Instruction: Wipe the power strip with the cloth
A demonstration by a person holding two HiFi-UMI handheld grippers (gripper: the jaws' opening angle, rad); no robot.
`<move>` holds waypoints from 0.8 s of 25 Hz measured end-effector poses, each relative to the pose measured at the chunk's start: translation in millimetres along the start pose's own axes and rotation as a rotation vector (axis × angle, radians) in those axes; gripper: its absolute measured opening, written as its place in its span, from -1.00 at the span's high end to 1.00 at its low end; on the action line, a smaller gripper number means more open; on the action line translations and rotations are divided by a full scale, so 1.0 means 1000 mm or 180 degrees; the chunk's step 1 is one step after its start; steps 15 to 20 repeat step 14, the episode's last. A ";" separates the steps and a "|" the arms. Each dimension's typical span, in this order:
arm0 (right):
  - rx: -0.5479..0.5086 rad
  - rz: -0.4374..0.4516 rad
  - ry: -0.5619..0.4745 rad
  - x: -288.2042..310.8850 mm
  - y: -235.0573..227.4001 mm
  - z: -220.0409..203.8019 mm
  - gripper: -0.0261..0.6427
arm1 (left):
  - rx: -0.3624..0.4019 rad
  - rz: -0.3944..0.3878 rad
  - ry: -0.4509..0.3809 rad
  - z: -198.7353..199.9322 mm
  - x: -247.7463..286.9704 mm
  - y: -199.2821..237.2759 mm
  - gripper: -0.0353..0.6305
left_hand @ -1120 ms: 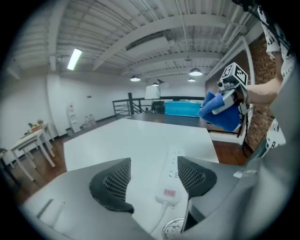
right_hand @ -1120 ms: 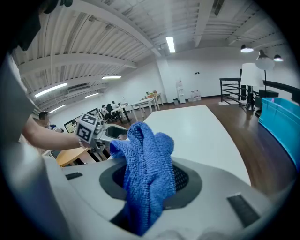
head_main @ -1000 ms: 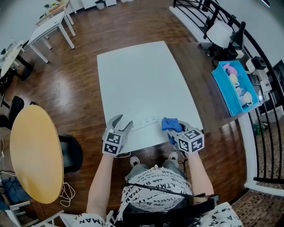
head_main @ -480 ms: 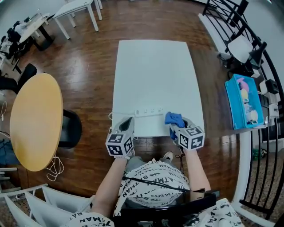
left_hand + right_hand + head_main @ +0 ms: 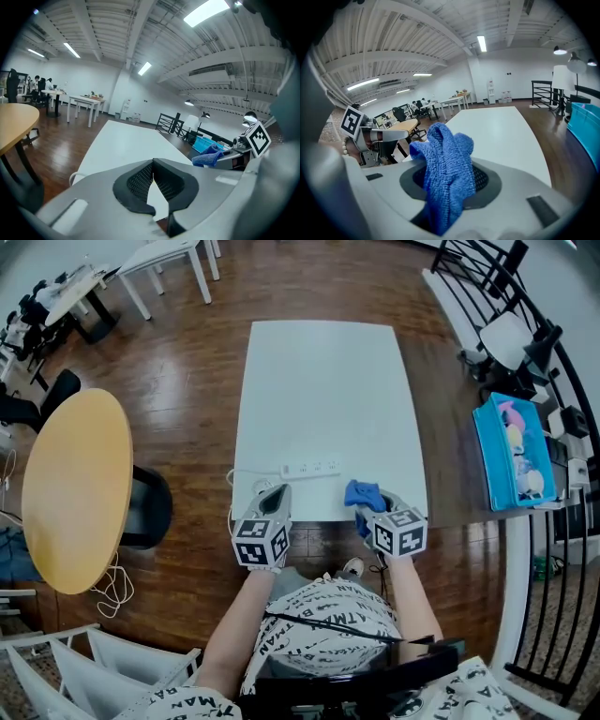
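- Two jaw pairs: left gripper (image 5: 153,161) tips meet, empty; right gripper (image 5: 373,512) pinches blue cloth (image 5: 446,164), pads hidden under it.
- Power strip (image 5: 310,469) just ahead of left jaws; markings too small to read.

The power strip (image 5: 309,469) crosswise on the table (image 5: 323,381), near its front edge
Just before its left end, the left gripper (image 5: 275,493); just off its right end, the cloth (image 5: 364,493) in the right gripper (image 5: 367,510)

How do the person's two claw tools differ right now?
The left gripper is shut on nothing; the right gripper grips a blue cloth. The left gripper points near the power strip's corded end, the right gripper past its other end. Both are at the table's near edge.
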State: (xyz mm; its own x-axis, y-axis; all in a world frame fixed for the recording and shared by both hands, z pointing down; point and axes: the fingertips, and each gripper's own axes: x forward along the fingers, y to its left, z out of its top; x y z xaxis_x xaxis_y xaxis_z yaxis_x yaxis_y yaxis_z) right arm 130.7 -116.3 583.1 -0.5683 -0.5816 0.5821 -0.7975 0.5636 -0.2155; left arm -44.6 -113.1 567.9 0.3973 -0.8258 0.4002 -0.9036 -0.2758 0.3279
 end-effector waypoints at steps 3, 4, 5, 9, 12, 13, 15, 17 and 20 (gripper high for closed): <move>0.0011 0.0011 -0.0005 -0.001 0.002 0.000 0.50 | 0.0010 -0.0025 0.0022 -0.002 0.001 -0.003 0.88; 0.0010 0.0027 0.0008 0.000 0.004 -0.002 0.50 | 0.0011 -0.0032 0.0029 -0.002 0.001 -0.003 0.88; 0.0008 0.0046 0.0024 0.001 0.007 -0.003 0.50 | 0.0012 -0.0040 0.0035 -0.002 0.002 -0.003 0.88; 0.0032 0.0075 0.0026 0.007 0.018 -0.005 0.50 | 0.0047 -0.0084 0.0063 0.001 0.004 -0.001 0.88; 0.0044 0.0029 -0.0008 0.008 0.017 0.000 0.50 | 0.0064 -0.0104 0.0078 0.004 0.004 0.003 0.88; 0.0046 0.0017 -0.0017 0.009 0.017 0.002 0.50 | 0.0068 -0.0109 0.0083 0.004 0.004 0.005 0.88; 0.0049 0.0006 -0.0024 0.009 0.017 0.003 0.50 | 0.0072 -0.0114 0.0089 0.005 0.004 0.007 0.88; 0.0049 0.0006 -0.0024 0.009 0.017 0.003 0.50 | 0.0072 -0.0114 0.0089 0.005 0.004 0.007 0.88; 0.0049 0.0006 -0.0024 0.009 0.017 0.003 0.50 | 0.0072 -0.0114 0.0089 0.005 0.004 0.007 0.88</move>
